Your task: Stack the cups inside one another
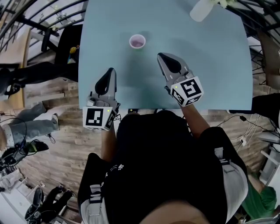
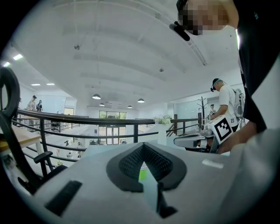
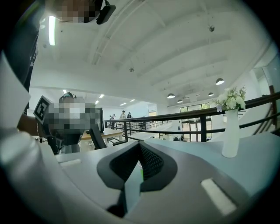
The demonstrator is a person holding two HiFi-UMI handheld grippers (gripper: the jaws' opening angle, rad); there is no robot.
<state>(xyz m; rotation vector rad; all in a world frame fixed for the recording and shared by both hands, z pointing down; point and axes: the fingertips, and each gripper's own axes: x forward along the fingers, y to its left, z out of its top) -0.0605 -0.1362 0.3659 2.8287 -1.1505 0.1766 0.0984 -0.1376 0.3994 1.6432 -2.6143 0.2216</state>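
The person's left hand is holding the left gripper (image 1: 112, 70) low over the near left part of the pale blue surface (image 1: 210, 65). It is pointing away from the body and leaning slightly toward the middle. Its marker cube (image 1: 99, 118) is sitting at the surface's near edge, and the forearm is running straight back to the torso. In the left gripper view the left gripper (image 2: 142, 145) is lying almost level, with its two dark pads pressed together at the tip and pinching nothing.

Further across the surface, between the two grippers and well apart from both, the cup (image 1: 137, 41) is standing upright with its mouth facing up.

To the right, the right hand is holding the right gripper (image 1: 161, 56) a little further forward than the left one. It is angling in toward the cup's side of the surface, and its marker cube (image 1: 189, 91) is tilting over the wrist. The right gripper view is showing this gripper (image 3: 139, 144) also nearly level, with its pads closed against each other and nothing between them.

At the far right corner a white vase (image 1: 201, 9) is standing on the surface.
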